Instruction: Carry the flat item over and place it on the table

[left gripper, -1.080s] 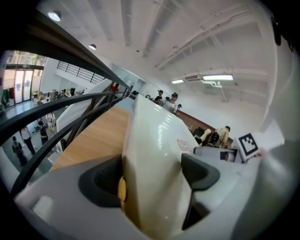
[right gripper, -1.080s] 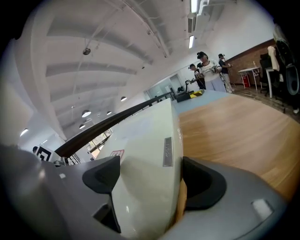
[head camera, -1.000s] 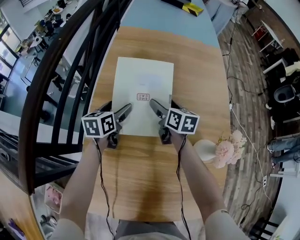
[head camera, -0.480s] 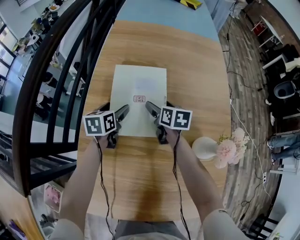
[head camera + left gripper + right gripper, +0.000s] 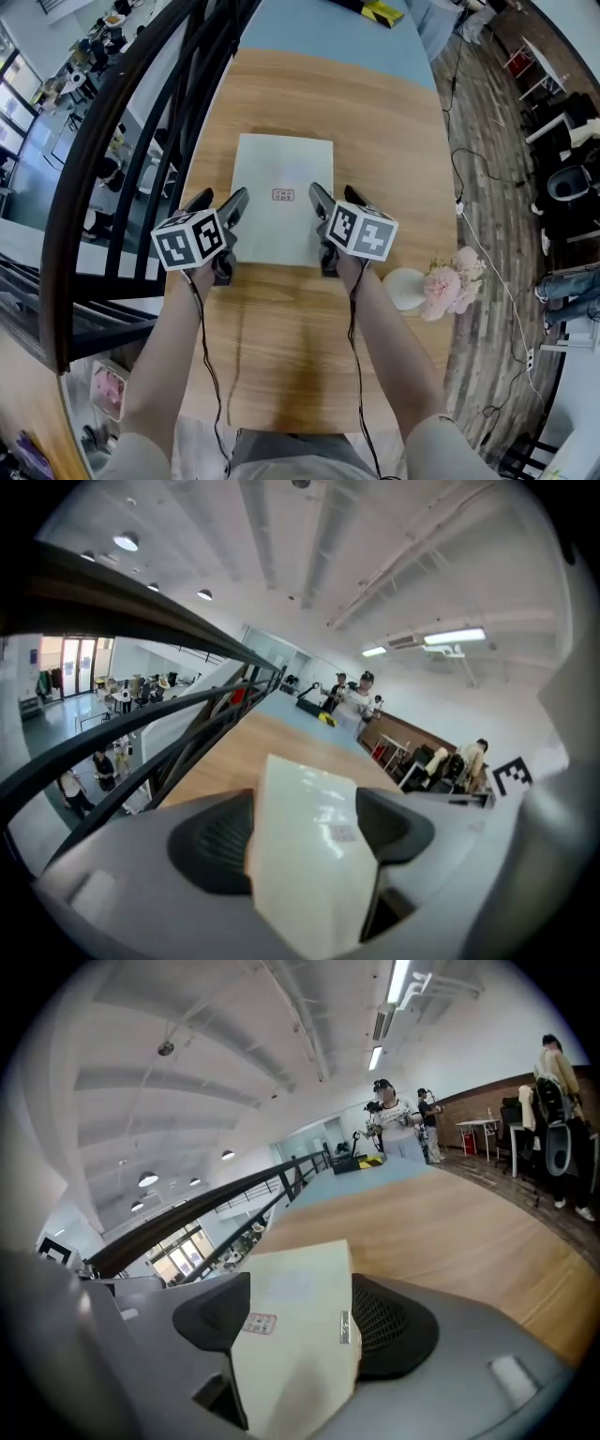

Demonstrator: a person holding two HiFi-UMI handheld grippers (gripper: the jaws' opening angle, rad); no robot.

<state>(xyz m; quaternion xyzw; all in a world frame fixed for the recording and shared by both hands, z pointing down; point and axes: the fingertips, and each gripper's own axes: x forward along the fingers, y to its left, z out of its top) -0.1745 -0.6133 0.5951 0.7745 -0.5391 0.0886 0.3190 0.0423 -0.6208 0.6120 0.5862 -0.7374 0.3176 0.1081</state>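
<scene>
A flat pale sheet-like item [image 5: 281,178] with a small red label [image 5: 282,194] lies lengthwise on the wooden table [image 5: 309,103]. My left gripper [image 5: 217,204] straddles its near left edge and my right gripper [image 5: 337,199] its near right edge. Both sets of jaws are closing. In the left gripper view the item [image 5: 309,846] runs up between the two dark pads [image 5: 211,841]. The right gripper view shows the same item [image 5: 295,1326] between that gripper's pads [image 5: 389,1321]. I see no pad pressing firmly on it.
A white vase with pink flowers [image 5: 441,286] stands at the table's right edge, close to my right forearm. A black railing [image 5: 122,141] runs along the left side. Blue floor [image 5: 328,28] lies beyond the table's far end. Several people stand far off.
Both grippers have moved forward along the item's side edges and tipped upward. Their jaws have narrowed a little around the item.
</scene>
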